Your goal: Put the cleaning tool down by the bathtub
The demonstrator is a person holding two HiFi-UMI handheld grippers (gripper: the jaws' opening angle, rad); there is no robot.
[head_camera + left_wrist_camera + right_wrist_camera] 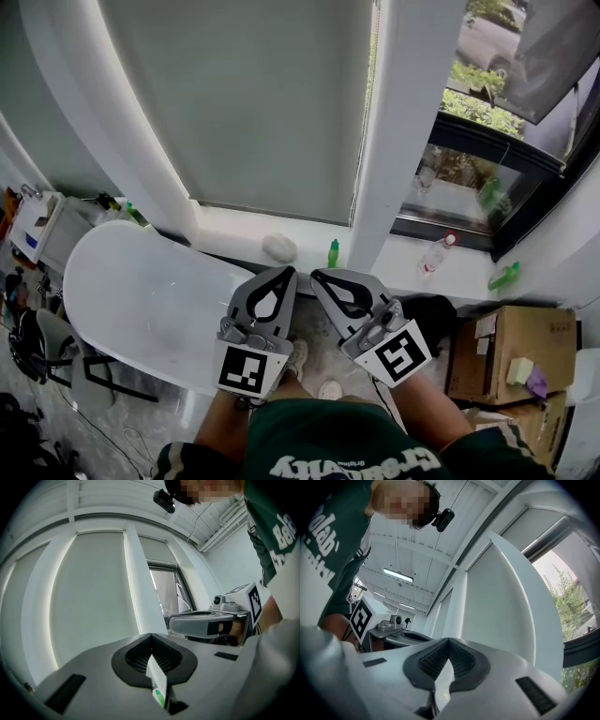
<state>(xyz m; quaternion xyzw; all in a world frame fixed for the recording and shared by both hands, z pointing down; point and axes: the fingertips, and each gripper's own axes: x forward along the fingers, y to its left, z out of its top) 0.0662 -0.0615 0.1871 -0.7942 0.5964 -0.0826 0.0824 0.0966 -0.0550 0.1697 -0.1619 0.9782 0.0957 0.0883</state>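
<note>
A white bathtub [141,291] lies at the left, below the window sill. A whitish rounded lump [278,247], perhaps a sponge, rests on the sill just behind the tub's end. My left gripper [282,273] and right gripper [317,276] are held side by side close to my body. They point up toward the window, over the floor beside the tub. Both have their jaws shut with nothing between them. The left gripper view shows its own shut tips [151,637] and the right gripper [201,623] beyond. In the right gripper view its tips [449,641] are also shut and empty.
A small green bottle [333,253], a clear plastic bottle [437,255] and another green bottle [503,277] are on the sill. A cardboard box [511,352] stands at the right. A black-framed chair [56,352] and clutter are left of the tub. A white pillar [403,122] divides the windows.
</note>
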